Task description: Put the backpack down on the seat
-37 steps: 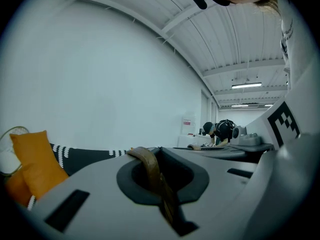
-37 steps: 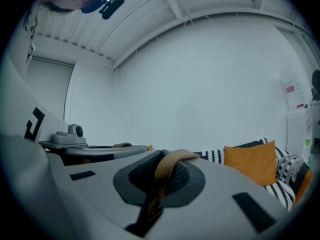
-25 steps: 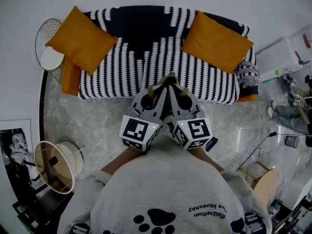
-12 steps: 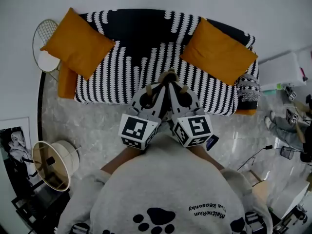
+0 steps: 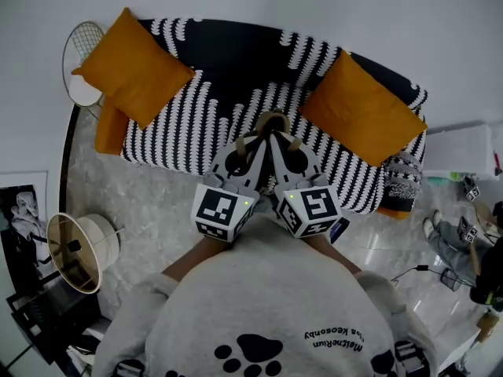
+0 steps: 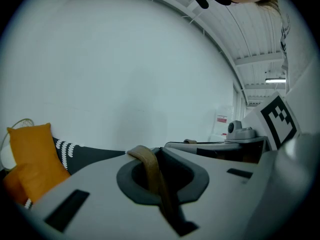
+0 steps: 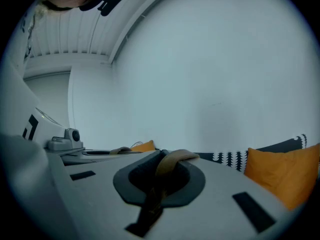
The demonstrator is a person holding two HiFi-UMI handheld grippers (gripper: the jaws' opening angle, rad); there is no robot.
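A black-and-white patterned sofa fills the upper part of the head view, against a white wall, on a pale marbled floor. At the bottom of that view is the person's grey sweatshirt with a black paw print.

Two orange cushions lie on the sofa, one at its left end and one towards its right end, with the striped seat bare between them. A smaller orange piece hangs off the left end below the first cushion. A round wire stand is just beside that end. A round lamp shade sits on the floor at lower left.

The left gripper and right gripper are held side by side in front of the chest, their tips meeting above the front edge of the seat, between the cushions. Each marker cube faces up.

Of the backpack only a tan strap shows. It arches as a loop just past the tips. The left gripper view shows its jaws closed on the strap, which runs down into the seam between them. The right gripper view shows the same on its side. The bag's body is out of sight, probably hidden beneath the grippers, so whether it touches the seat cannot be told.
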